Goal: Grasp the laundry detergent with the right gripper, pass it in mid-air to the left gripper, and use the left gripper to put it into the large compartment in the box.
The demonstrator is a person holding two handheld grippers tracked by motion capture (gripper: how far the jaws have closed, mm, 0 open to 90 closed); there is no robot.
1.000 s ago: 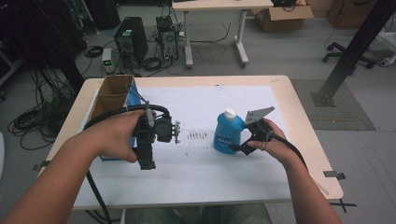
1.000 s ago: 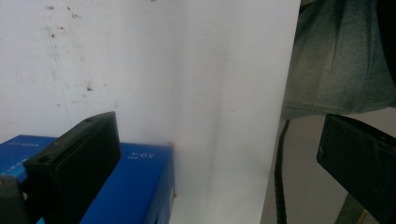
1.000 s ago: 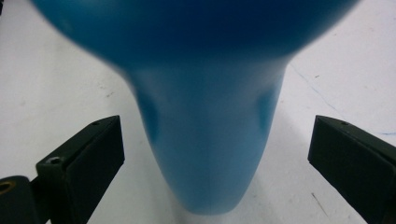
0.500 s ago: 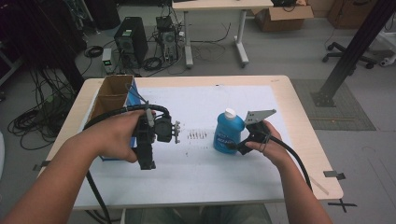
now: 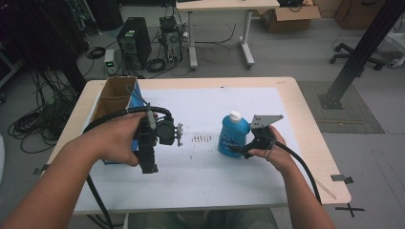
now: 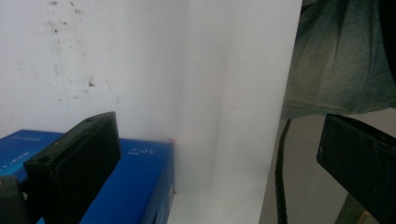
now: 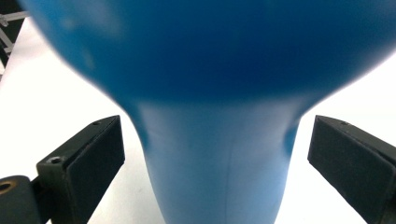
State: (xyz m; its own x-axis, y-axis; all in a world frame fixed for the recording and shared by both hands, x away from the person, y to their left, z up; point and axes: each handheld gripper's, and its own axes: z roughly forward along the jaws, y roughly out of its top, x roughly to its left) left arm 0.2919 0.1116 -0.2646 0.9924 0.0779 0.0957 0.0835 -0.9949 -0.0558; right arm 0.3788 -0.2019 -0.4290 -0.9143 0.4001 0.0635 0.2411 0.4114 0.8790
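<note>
A blue bottle point(image 5: 233, 137) with a white cap stands upright on the white sheet, right of centre. My right gripper point(image 5: 242, 151) is at its right side, low down. In the right gripper view the bottle point(image 7: 219, 84) sits between the jaws of my right gripper point(image 7: 215, 163), which is open with a gap on each side. My left gripper point(image 5: 149, 164) is held above the table's left part with its jaws pointing back toward the person. In its own view my left gripper point(image 6: 224, 140) is open and holds nothing.
An open cardboard box with a blue side point(image 5: 113, 101) stands at the table's left edge, and its blue face point(image 6: 140, 177) lies beside my left jaw. Small dark marks point(image 5: 201, 139) dot the sheet. The person's trouser leg point(image 6: 341, 60) and a cable point(image 6: 279, 172) lie past the table's near edge.
My right gripper has slid left toward the bottle, which now sits between its jaws. The left gripper and the bottle have stayed put.
</note>
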